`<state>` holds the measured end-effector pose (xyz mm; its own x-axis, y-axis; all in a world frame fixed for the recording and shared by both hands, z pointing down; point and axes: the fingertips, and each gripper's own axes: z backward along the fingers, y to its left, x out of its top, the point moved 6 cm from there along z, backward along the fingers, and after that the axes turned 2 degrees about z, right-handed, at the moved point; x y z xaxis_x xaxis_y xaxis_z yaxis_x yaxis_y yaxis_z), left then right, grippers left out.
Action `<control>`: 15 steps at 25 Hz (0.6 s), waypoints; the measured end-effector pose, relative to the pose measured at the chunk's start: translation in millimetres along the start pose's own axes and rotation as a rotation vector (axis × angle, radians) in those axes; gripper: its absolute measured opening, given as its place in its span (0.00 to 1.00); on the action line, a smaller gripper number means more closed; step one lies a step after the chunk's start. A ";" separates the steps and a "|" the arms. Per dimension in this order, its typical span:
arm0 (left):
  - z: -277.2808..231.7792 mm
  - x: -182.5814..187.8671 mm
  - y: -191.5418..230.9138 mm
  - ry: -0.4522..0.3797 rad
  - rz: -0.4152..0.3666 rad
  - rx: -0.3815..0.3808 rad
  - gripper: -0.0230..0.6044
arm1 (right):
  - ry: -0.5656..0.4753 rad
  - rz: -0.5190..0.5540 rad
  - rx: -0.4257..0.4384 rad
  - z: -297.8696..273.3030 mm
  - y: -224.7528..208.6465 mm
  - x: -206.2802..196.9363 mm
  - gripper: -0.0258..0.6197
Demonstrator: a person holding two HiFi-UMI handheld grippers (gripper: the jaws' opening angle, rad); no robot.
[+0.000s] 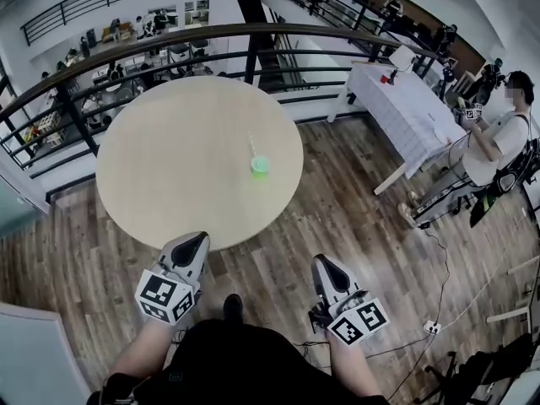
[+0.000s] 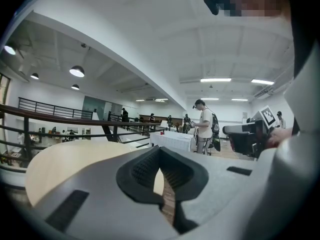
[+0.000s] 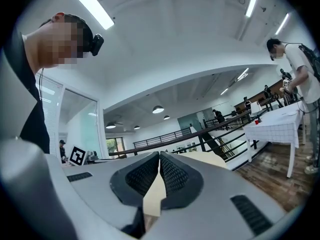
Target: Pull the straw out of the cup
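A small green cup (image 1: 260, 165) stands on the round pale table (image 1: 169, 167), right of its middle, with a white straw (image 1: 251, 145) sticking up out of it. Both grippers hang short of the table's near edge, over the wooden floor. My left gripper (image 1: 196, 240) is at the table's rim and my right gripper (image 1: 321, 263) is further right, off the table. Each has its jaws shut with nothing between them, as the left gripper (image 2: 160, 152) and right gripper (image 3: 159, 157) show in their own views. Neither gripper view shows the cup.
A dark metal railing (image 1: 253, 32) curves behind the table. To the right stands a table with a white cloth (image 1: 405, 108), and a person (image 1: 498, 142) stands beside it. Cables and a power strip (image 1: 432, 326) lie on the wooden floor at the right.
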<state>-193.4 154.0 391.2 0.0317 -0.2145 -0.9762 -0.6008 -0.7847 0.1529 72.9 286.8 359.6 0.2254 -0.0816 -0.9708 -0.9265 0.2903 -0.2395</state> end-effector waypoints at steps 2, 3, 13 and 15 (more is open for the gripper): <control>-20.0 9.7 12.5 -0.005 -0.006 -0.012 0.05 | -0.006 0.007 -0.006 -20.8 -14.8 6.4 0.08; -28.5 13.5 17.2 -0.009 -0.010 -0.020 0.05 | -0.007 0.009 -0.009 -29.7 -21.1 7.8 0.08; -76.5 29.1 54.8 -0.035 -0.016 -0.058 0.05 | 0.031 -0.004 -0.003 -89.4 -44.8 4.3 0.08; -80.6 29.4 62.6 -0.038 -0.010 -0.057 0.05 | 0.036 -0.005 -0.002 -99.2 -47.2 3.6 0.08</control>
<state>-165.7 51.7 384.4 0.0065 -0.1847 -0.9828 -0.5543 -0.8187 0.1502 87.6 178.2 368.4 0.2195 -0.1172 -0.9685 -0.9258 0.2881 -0.2447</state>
